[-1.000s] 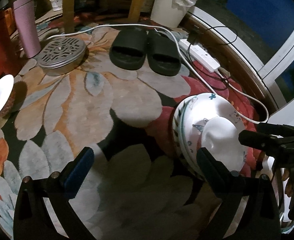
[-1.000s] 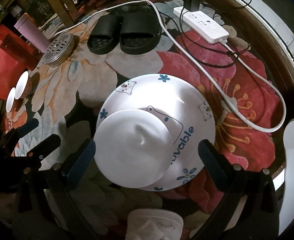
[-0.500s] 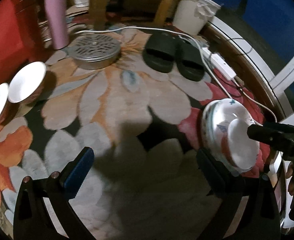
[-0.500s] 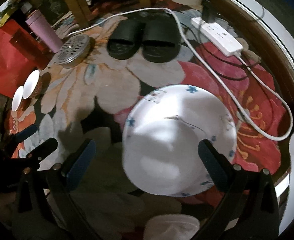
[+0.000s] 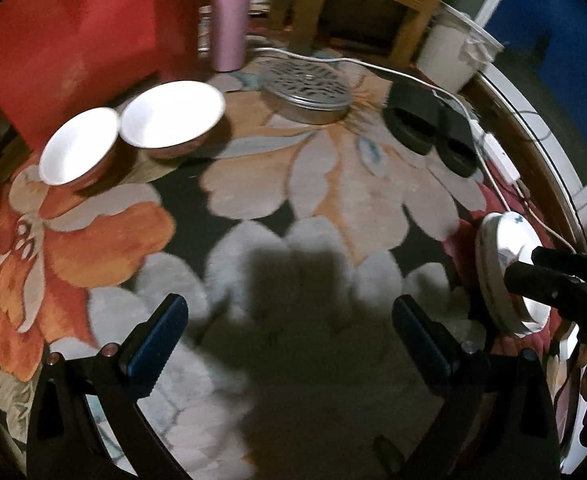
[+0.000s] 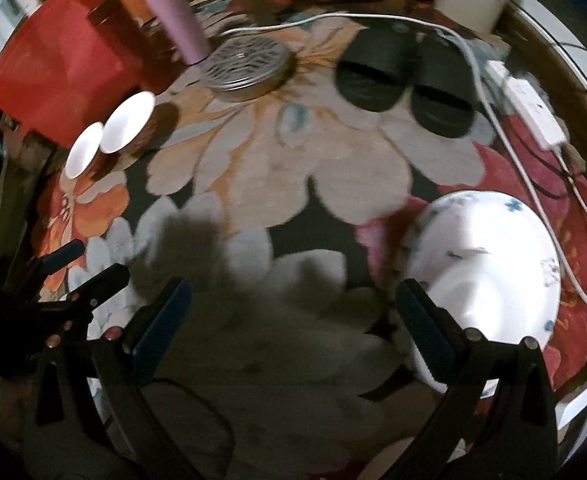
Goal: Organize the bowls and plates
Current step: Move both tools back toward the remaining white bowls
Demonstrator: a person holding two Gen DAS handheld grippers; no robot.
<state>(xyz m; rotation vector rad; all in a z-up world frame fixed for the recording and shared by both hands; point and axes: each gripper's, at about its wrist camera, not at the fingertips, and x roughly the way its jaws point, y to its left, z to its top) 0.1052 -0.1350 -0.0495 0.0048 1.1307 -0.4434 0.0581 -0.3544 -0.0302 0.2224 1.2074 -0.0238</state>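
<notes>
**Flowered rug, dishes at both ends**

Underfoot we see a floral rug (image 5: 333, 184) carrying everything. Our plate stack (image 6: 489, 280) is white with small blue motifs, a plain white dish on top; it lies at the rug's right side by a white cable (image 6: 533, 184). We count two bowls (image 5: 133, 132), white inside, brownish outside, touching each other at far left beside a red box (image 5: 73, 40). Beyond lie one perforated metal lid (image 5: 307, 94), one pink tumbler (image 5: 229, 12) and two black slippers (image 6: 405, 80). Our left claw (image 5: 289, 336) and right claw (image 6: 293, 316) both hover low over bare rug, spread wide, gripping nothing.
</notes>
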